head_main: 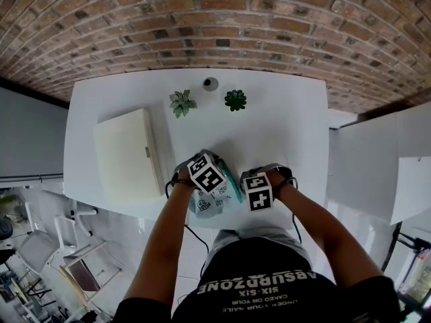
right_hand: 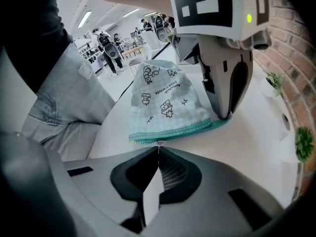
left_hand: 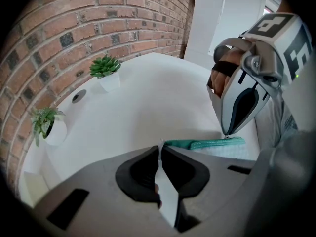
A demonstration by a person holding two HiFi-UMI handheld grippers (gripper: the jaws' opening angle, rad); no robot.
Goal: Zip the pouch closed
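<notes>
The right gripper point(right_hand: 158, 151) is pressing its fingers together on the small metal pull point(right_hand: 158, 143) at one end of the pouch point(right_hand: 165, 100), with no gap showing between the pads. The left gripper point(left_hand: 160, 149) is likewise pinching its fingers tight on the pouch, gripping the teal edge at the opposite end, so the two grippers are facing each other along that edge. The pouch, pale blue-grey with small printed drawings and teal trim, is lying near the front edge of the white table point(head_main: 269, 126), just ahead of the person and mostly beneath the left gripper in the head view. Farther back on the table a pale plant point(head_main: 182, 103) and a darker plant point(head_main: 235, 100) are sitting in small white pots, well apart from the pouch, and a white box point(head_main: 126, 155) is lying off to the left. A brick wall point(head_main: 215, 19) is rising behind the table.
</notes>
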